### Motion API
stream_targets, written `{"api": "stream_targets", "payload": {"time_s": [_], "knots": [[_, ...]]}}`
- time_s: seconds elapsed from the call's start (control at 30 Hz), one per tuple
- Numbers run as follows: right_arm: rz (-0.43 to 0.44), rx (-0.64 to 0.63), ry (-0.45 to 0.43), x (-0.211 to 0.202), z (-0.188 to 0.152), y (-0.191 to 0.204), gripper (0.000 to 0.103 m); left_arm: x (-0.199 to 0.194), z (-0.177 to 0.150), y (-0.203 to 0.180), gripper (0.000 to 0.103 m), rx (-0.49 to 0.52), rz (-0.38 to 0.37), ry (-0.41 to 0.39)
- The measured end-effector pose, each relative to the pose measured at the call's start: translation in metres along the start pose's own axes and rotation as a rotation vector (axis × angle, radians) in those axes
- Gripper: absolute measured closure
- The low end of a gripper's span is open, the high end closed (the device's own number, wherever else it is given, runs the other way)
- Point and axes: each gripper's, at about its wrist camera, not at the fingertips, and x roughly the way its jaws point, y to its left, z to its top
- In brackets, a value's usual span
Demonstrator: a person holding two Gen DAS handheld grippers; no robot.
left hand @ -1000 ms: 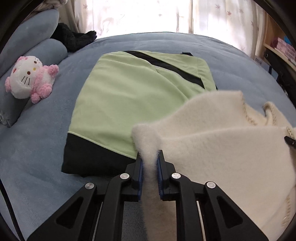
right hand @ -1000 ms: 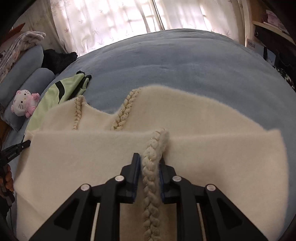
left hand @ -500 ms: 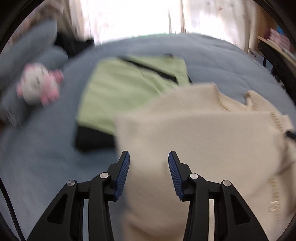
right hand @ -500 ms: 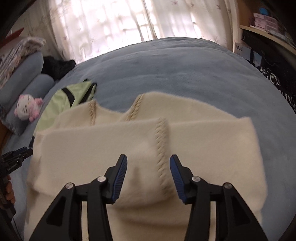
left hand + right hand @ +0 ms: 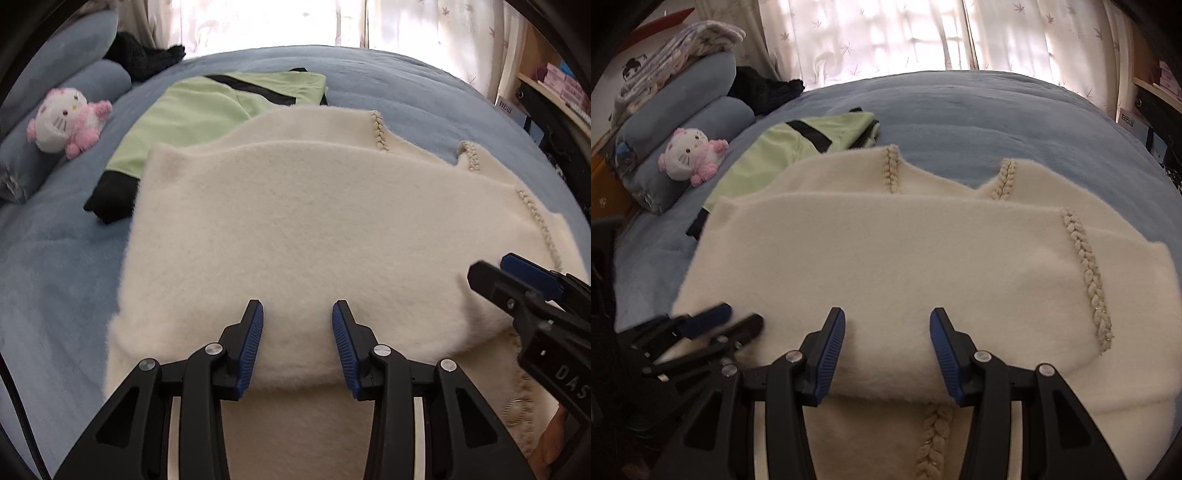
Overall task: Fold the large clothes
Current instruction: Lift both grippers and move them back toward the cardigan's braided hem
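Note:
A fluffy cream sweater (image 5: 317,229) with braided trim lies folded over itself on the blue bed; it also shows in the right wrist view (image 5: 886,258). My left gripper (image 5: 297,339) is open and empty, just above the near folded edge. My right gripper (image 5: 887,341) is open and empty over the same edge; it also shows in the left wrist view (image 5: 517,280) at the right. The left gripper shows in the right wrist view (image 5: 716,325) at the lower left.
A folded green and black garment (image 5: 221,107) lies partly under the sweater's far left. A pink and white plush toy (image 5: 66,122) rests against blue pillows (image 5: 683,122). A black garment (image 5: 764,92) lies near the curtains. Shelves (image 5: 554,88) stand at right.
Both grippers held the sweater's edge a second ago, opened and let it drop. The sweater now lies folded flat, and both grippers have drawn back toward its near edge.

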Motion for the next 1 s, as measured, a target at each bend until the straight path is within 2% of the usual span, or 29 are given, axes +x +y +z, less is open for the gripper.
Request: {"api": "stream_targets", "payload": {"time_s": [0.07, 0.17, 0.27, 0.3, 0.37, 0.5, 0.8, 1.0], "knots": [[-0.012, -0.029, -0.011, 0.0, -0.003, -0.005, 0.057, 0.004, 0.0, 0.005, 0.063, 0.012, 0.016, -0.005], [-0.185, -0.067, -0.042, -0.005, -0.007, -0.027, 0.056, 0.007, -0.001, 0.024, 0.063, 0.006, 0.054, -0.018], [-0.276, 0.031, -0.038, -0.009, -0.007, -0.083, 0.056, 0.012, -0.003, 0.047, 0.063, -0.029, 0.077, -0.023], [-0.264, 0.065, -0.037, -0.013, -0.008, -0.099, 0.061, 0.012, -0.003, 0.055, 0.063, -0.047, 0.078, -0.022], [-0.33, 0.097, -0.03, -0.017, -0.008, -0.116, 0.059, 0.013, -0.003, 0.065, 0.063, -0.071, 0.049, -0.021], [-0.287, 0.167, -0.026, -0.025, -0.012, -0.136, 0.059, 0.014, -0.004, 0.057, 0.063, -0.042, 0.09, -0.023], [-0.283, 0.198, -0.013, -0.03, -0.012, -0.126, 0.057, 0.009, 0.0, 0.055, 0.063, -0.059, 0.101, 0.004], [-0.272, 0.224, -0.018, -0.049, -0.015, -0.12, 0.057, -0.005, -0.004, 0.052, 0.046, -0.069, 0.089, 0.028]]}}
